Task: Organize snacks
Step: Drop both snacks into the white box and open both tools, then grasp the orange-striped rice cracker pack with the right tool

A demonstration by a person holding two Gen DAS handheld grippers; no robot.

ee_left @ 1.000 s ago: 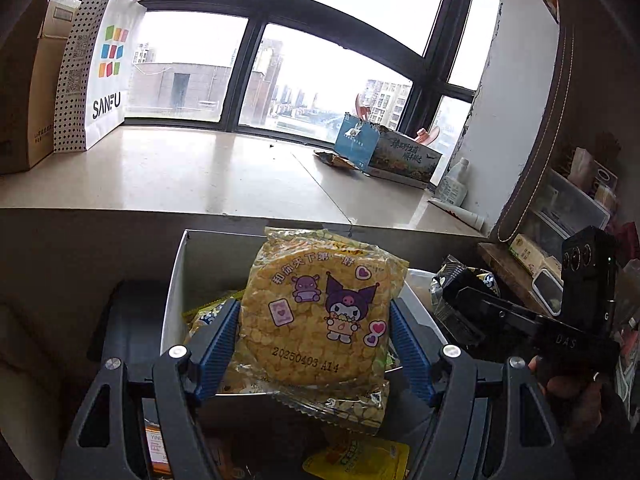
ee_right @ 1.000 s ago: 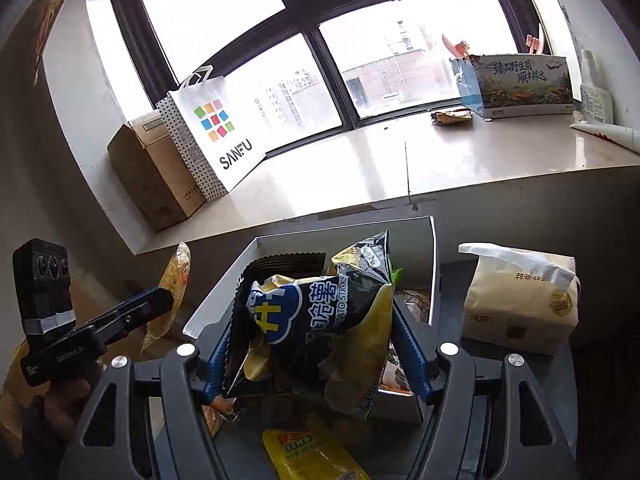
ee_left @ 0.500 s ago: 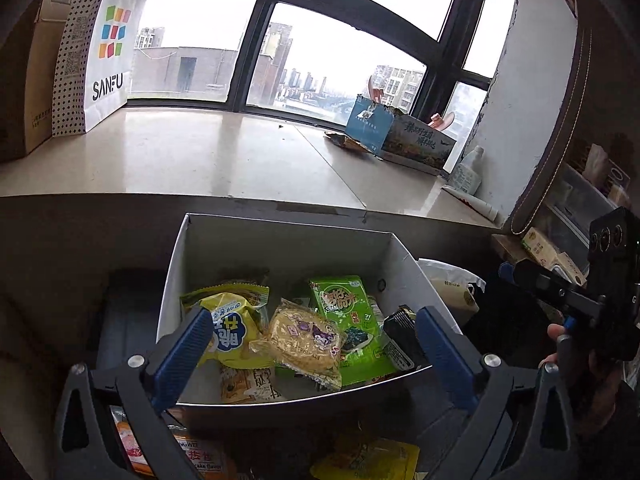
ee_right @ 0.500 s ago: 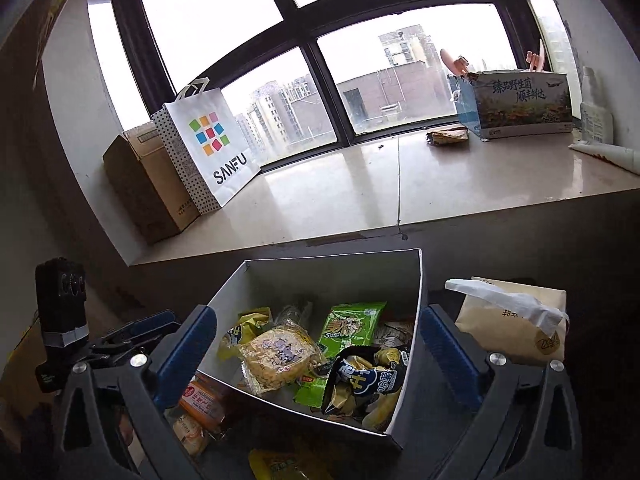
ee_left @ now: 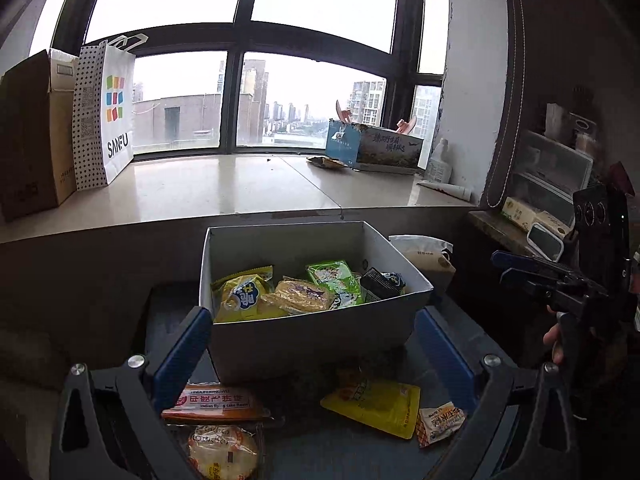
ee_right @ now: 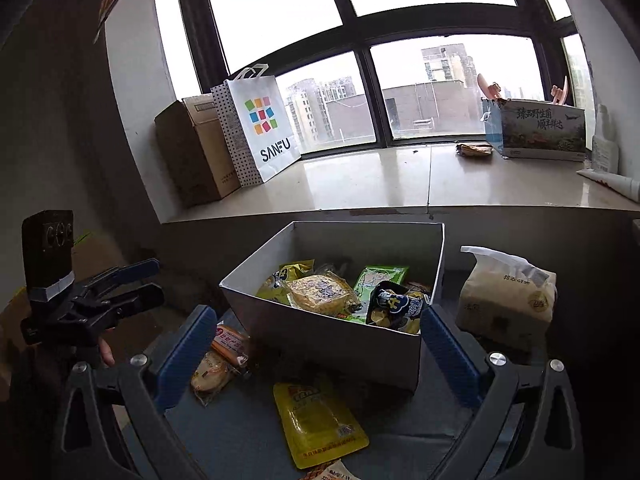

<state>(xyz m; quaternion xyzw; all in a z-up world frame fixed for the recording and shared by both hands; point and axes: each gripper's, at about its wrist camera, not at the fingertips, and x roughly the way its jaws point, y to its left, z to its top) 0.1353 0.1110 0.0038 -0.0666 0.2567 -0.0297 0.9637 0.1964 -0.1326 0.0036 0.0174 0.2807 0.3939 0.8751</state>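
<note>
A: The window ledge runs wide behind everything, with the SANFU bag and a cardboard carton at its left end and a printed box at the right. Below it, the white box stands on the dark table, and its rim is free on all four sides.

B: What lies inside it?

A: A yellow chip bag, the round corn snack, a green packet and the black chip bag against the right wall. A tissue pack sits just right of the box, apart from it.

B: And in front?

A: Loose on the table: a yellow pouch, an orange flying-cake pack and a round cracker.

B: The claws?

A: The left gripper and the right gripper are both spread wide with nothing in them. A second ago the left one held the corn snack and the right one the black chip bag; both now lie in the box, and the grippers have pulled back.
</note>
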